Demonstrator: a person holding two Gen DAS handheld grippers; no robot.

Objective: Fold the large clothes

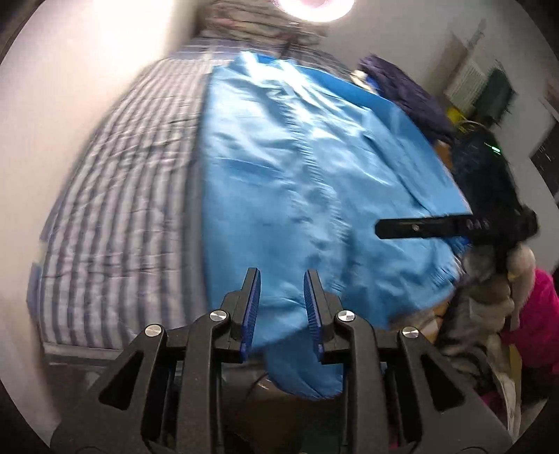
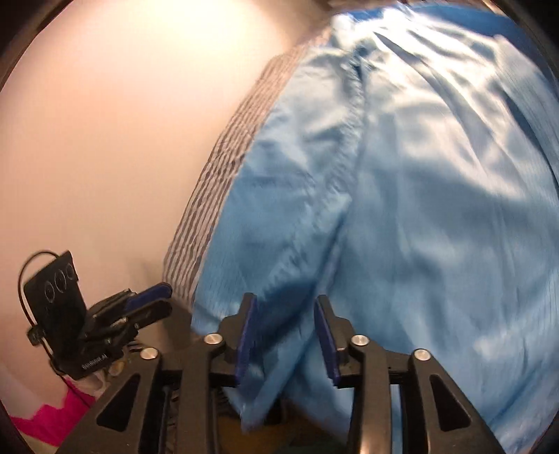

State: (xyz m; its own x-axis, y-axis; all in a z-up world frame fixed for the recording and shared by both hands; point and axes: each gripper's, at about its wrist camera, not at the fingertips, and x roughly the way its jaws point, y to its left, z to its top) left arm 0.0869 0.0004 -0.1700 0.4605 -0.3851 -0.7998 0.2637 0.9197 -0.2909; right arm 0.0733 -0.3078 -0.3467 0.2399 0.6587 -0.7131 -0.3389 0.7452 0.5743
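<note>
A large light-blue garment (image 1: 300, 181) lies spread over a striped bed (image 1: 122, 181), its near edge hanging over the bed's front. My left gripper (image 1: 282, 279) is open above that near edge with nothing between its blue pads. The right gripper's black body (image 1: 489, 195) shows at the right over the garment's side. In the right wrist view the same garment (image 2: 419, 195) fills the frame, and my right gripper (image 2: 285, 305) is open over its lower edge. The left gripper (image 2: 139, 307) shows at the lower left, beside the bed corner. Both views are blurred by motion.
A pale wall (image 1: 52, 104) runs along the bed's left side. Folded bedding (image 1: 258, 21) is stacked at the head. A dark purple garment (image 1: 401, 90) and a heap of clothes with a pink item (image 1: 534, 314) lie to the right.
</note>
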